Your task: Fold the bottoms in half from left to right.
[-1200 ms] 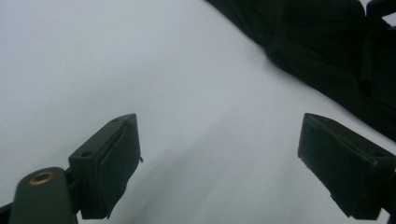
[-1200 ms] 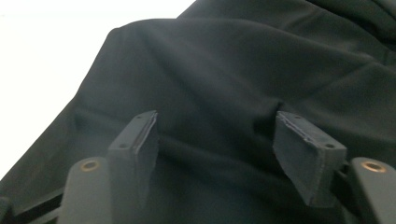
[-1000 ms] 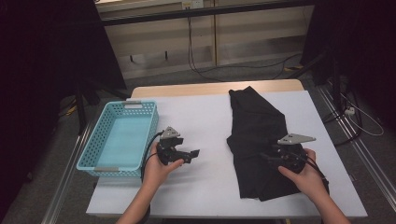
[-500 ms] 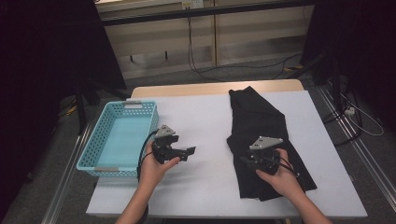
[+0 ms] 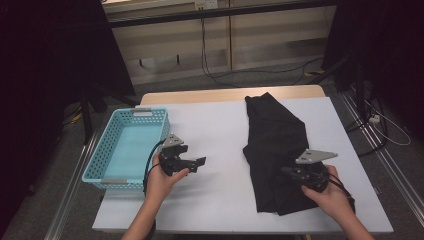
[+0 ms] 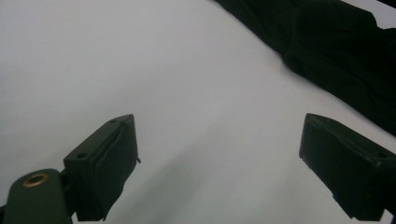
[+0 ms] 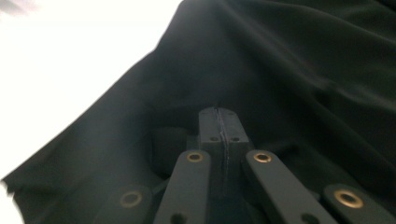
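- High view: one black folded cloth garment (image 5: 274, 150) lies on the right half of the white table (image 5: 220, 125), its long axis running far to near. One light-blue plastic basket (image 5: 127, 150) sits at the left. Two grippers: the left gripper (image 5: 197, 162) hovers over bare table; the right gripper (image 5: 290, 171) is over the garment's near end.
- Left gripper view: jaws spread wide, nothing between; garment (image 6: 336, 51) lies far right.
- Right gripper view: jaws have just been closing and now meet; whether they pinch a fold of garment (image 7: 289, 70) I cannot tell.

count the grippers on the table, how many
2: the left gripper is held over bare table right of the basket; the right gripper is on the black cloth.
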`<action>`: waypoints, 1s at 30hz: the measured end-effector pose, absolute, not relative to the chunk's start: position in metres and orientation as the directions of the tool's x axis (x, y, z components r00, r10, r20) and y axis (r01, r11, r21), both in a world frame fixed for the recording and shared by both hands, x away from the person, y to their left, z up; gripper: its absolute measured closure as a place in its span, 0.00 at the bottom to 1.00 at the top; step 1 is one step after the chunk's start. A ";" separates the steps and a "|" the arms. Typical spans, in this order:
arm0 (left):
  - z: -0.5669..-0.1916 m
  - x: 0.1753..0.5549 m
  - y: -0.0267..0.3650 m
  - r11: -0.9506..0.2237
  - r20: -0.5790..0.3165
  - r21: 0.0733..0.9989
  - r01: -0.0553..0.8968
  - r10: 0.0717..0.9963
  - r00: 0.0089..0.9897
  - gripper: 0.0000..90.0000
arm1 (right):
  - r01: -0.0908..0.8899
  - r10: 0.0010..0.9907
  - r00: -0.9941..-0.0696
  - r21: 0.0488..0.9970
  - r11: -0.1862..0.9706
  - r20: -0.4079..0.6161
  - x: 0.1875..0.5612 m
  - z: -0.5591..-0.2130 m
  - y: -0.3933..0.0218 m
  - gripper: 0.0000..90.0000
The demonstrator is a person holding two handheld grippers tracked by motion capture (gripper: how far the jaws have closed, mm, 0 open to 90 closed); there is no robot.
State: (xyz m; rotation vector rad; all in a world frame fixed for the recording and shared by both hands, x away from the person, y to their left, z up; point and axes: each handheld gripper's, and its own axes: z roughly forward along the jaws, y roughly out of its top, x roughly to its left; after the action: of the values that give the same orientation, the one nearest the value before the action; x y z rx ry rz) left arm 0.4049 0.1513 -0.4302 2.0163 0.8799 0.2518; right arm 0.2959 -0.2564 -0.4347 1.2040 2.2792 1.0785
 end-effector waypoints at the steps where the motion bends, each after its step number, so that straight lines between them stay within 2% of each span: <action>1: -0.430 0.405 0.150 -0.347 -0.152 0.801 0.488 0.670 0.727 0.13 | 0.551 0.818 -0.574 0.759 0.347 0.043 0.292 -0.434 -0.262 1.00; 19: -0.429 0.408 0.143 -0.359 -0.146 0.800 0.480 0.660 0.737 0.13 | 0.565 0.876 -0.479 0.783 0.260 0.056 0.241 -0.425 -0.325 0.99; 20: -0.429 0.408 0.144 -0.354 -0.149 0.802 0.482 0.661 0.735 0.13 | 0.563 0.876 -0.479 0.785 0.259 0.055 0.238 -0.424 -0.326 0.95; 22: -0.428 0.409 0.145 -0.354 -0.145 0.803 0.478 0.663 0.735 0.13 | 0.566 0.892 -0.450 0.788 0.243 0.048 0.237 -0.421 -0.328 0.74; 25: -0.429 0.408 0.144 -0.356 -0.146 0.802 0.480 0.662 0.735 0.13 | 0.562 0.906 -0.422 0.797 0.221 0.047 0.245 -0.416 -0.329 0.69; 30: -0.429 0.409 0.144 -0.369 -0.132 0.802 0.470 0.658 0.741 0.13 | 0.605 0.924 -0.379 0.769 0.207 0.049 0.275 -0.426 -0.322 0.73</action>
State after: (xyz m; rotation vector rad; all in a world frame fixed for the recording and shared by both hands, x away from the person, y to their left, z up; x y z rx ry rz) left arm 0.4085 0.1440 -0.4286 2.0342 0.8521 0.2623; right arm 0.2749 -0.3223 -0.4258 1.4199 2.0638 1.0114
